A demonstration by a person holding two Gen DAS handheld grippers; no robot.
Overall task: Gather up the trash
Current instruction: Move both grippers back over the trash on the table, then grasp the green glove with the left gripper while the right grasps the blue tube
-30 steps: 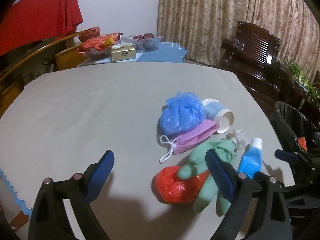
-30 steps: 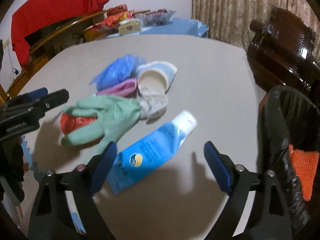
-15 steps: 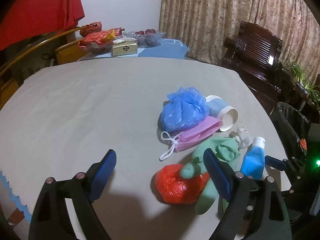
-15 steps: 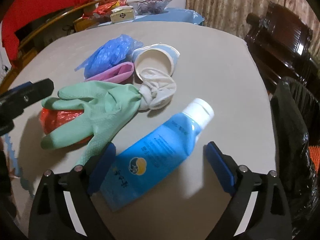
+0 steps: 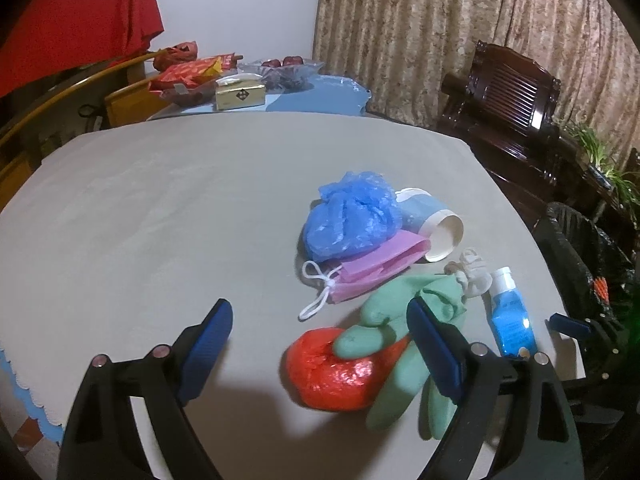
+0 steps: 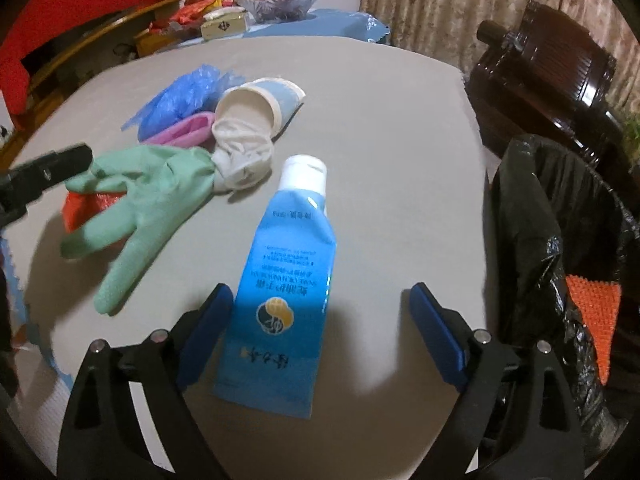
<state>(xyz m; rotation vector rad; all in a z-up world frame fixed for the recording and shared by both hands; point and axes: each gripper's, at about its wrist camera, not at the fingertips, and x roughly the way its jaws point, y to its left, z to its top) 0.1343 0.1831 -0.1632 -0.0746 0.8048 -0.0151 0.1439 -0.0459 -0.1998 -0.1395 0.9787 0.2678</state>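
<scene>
The grey surface carries a trash pile near its right edge, beside the black-bagged bin. The blue tube lies nearest that edge. The right gripper hangs spread over its flat tail, probably not touching; centre, then pinch the tube's body. The left gripper waits released near the green glove.

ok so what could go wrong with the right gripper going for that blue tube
The right gripper is open with the blue tube off-centre, near its left finger, so closing may nudge the tube rather than pinch it. The tube is flat and glossy, so it could slip out on lifting. The black trash bag sags at its rim, so a drop might miss the opening.
</scene>
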